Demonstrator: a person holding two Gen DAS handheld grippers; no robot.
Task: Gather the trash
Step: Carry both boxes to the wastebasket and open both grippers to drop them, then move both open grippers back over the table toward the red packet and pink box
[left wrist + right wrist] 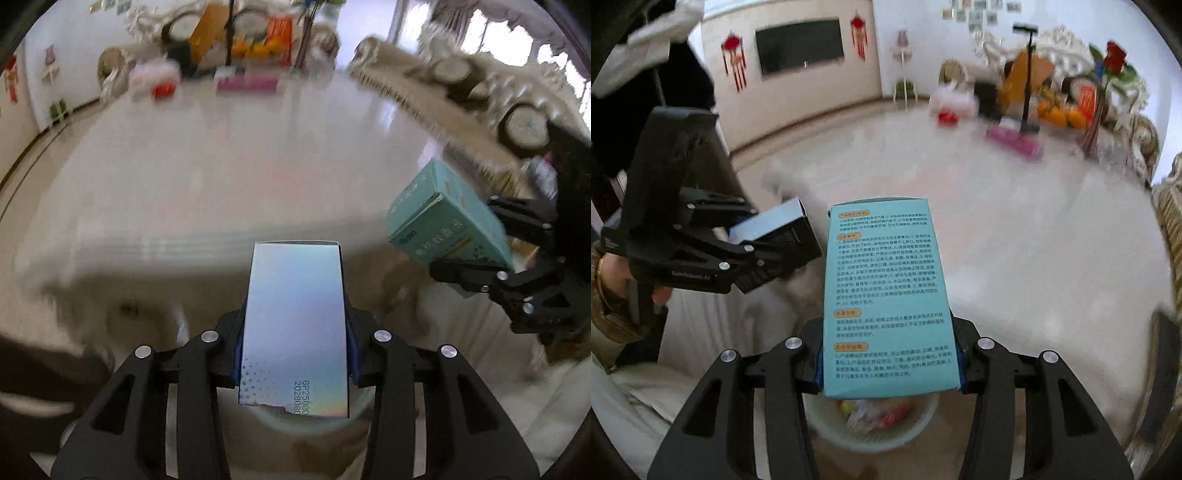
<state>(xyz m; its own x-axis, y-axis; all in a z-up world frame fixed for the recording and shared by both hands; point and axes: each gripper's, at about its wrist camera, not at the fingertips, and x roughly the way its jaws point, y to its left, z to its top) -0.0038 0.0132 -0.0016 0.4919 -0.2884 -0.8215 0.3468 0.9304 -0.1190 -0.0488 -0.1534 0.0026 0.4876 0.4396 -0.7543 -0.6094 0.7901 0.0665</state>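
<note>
My left gripper [293, 354] is shut on a silver iridescent box [295, 325], held upright in front of a white table; the box also shows in the right wrist view [775, 229]. My right gripper [890, 363] is shut on a teal box [886, 295] printed with text, also visible at the right of the left wrist view [443, 218]. A pale round trash bin [875, 432] with colourful wrappers inside sits just below the teal box. Its rim shows blurred under the silver box [314, 424]. The two grippers are side by side, left one [768, 251] to the left.
A large white table [1015, 229] spreads ahead, with a pink box [1012, 144], a red item [947, 117], a white bag [955, 98] and oranges [1060, 116] at its far edge. Ornate chairs stand beyond and to the right [524, 125]. A TV [799, 46] hangs on the wall.
</note>
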